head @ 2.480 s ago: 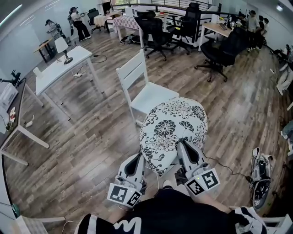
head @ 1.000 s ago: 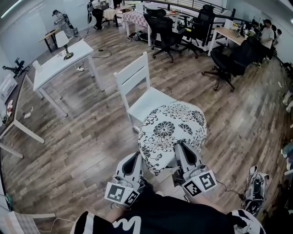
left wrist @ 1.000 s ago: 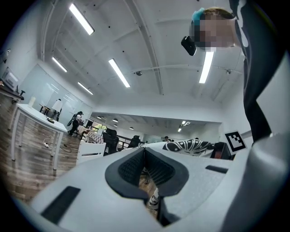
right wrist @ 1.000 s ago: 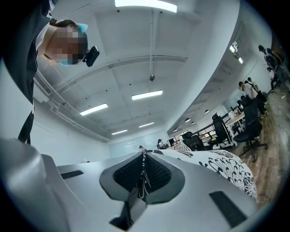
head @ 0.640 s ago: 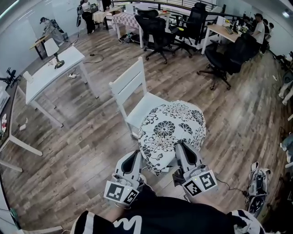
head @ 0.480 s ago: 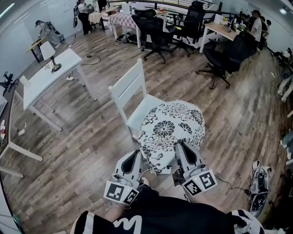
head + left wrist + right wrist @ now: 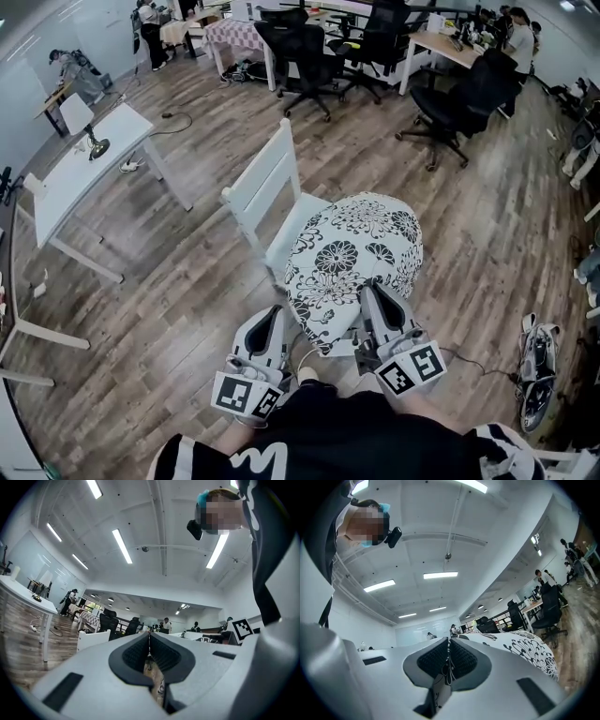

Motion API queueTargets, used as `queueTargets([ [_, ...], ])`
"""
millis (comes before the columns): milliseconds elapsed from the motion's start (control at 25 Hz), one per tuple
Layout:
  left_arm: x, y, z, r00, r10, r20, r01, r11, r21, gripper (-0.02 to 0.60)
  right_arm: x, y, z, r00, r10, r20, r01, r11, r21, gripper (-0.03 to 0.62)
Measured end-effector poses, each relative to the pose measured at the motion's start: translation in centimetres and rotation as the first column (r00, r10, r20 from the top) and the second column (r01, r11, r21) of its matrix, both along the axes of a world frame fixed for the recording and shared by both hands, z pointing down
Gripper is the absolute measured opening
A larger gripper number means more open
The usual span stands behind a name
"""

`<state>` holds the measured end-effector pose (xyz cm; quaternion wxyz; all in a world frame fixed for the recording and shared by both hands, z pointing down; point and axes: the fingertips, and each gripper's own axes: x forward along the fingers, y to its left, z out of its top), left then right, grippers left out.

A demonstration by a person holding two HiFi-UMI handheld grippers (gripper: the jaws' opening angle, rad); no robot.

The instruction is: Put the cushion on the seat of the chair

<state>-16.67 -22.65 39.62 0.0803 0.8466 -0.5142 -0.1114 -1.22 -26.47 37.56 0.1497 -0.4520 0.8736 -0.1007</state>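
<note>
both jaws pinched tight on the cushion [image 7: 352, 262]: left gripper [image 7: 277, 330], right gripper [image 7: 373, 305]; it hangs over the white chair [image 7: 272, 202]'s seat; lowering it flat comes next, i'd say.

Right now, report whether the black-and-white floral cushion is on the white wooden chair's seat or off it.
Off. The cushion is held near the seat, left gripper and right gripper clamping its near edge.

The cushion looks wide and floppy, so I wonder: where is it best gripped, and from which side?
By its near edge, from the person's side: the left tool and right tool are each shut on that thin edge, set apart. The cushion is broad and soft, so two spread grips probably keep it level, far edge toward the chair.
</note>
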Motion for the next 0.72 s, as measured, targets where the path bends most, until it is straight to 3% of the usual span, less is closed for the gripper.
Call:
queueTargets([
  [200,-3.0,-1.3,-0.2,1.0,-0.015,-0.015,0.015,1.0,-0.02,0.006,-2.2,-1.9,-0.1,1.0,0.005,-0.014,-0.005,0.999,-0.033,0.028],
  [720,-5.5,-1.4,2.3,0.988,-0.154,-0.012,0.153,0.986,-0.071,0.006,-3.4,-6.6,4.2,0.994,-0.086,-0.072,0.079,0.992,-0.094,0.029],
])
